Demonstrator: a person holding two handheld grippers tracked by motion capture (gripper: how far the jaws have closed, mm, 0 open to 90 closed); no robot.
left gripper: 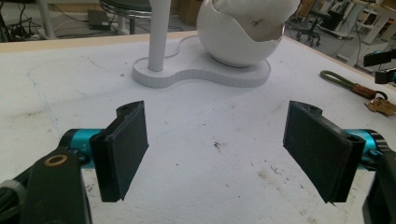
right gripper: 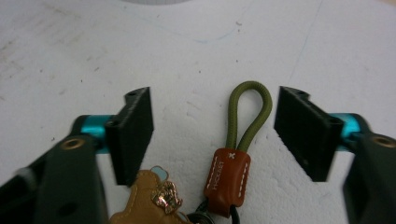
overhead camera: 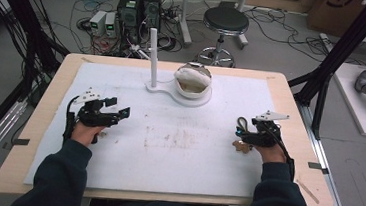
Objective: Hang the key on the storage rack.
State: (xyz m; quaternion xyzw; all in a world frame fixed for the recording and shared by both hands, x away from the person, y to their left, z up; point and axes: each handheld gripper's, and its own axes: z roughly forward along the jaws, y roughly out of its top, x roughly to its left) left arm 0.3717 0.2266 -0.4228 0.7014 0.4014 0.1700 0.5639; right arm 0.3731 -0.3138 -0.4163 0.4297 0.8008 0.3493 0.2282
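Right gripper (right gripper: 212, 126): jaws were spread wide, pinching nothing, low over the white mat (overhead camera: 177, 147) at the table's right side.
Keychain (right gripper: 229, 158): lay on the mat between the right jaws, touching neither; olive cord loop (right gripper: 250, 109) pointed away from the hand, brown leather tab (right gripper: 227, 177) behind it, tan charm (right gripper: 149, 200) just beside the left-hand jaw.
Left gripper (left gripper: 215, 149): jaws were spread apart, empty, over bare mat at the left side.
Hands: left hand (overhead camera: 84, 132) and right hand (overhead camera: 270, 152) each held a gripper, well apart.
White stand (overhead camera: 179, 90): stood at the far middle, with an upright post (overhead camera: 154, 55) and a round white bowl (overhead camera: 193, 81) on one base.
Table (overhead camera: 291, 107): wooden edge showed around the mat.
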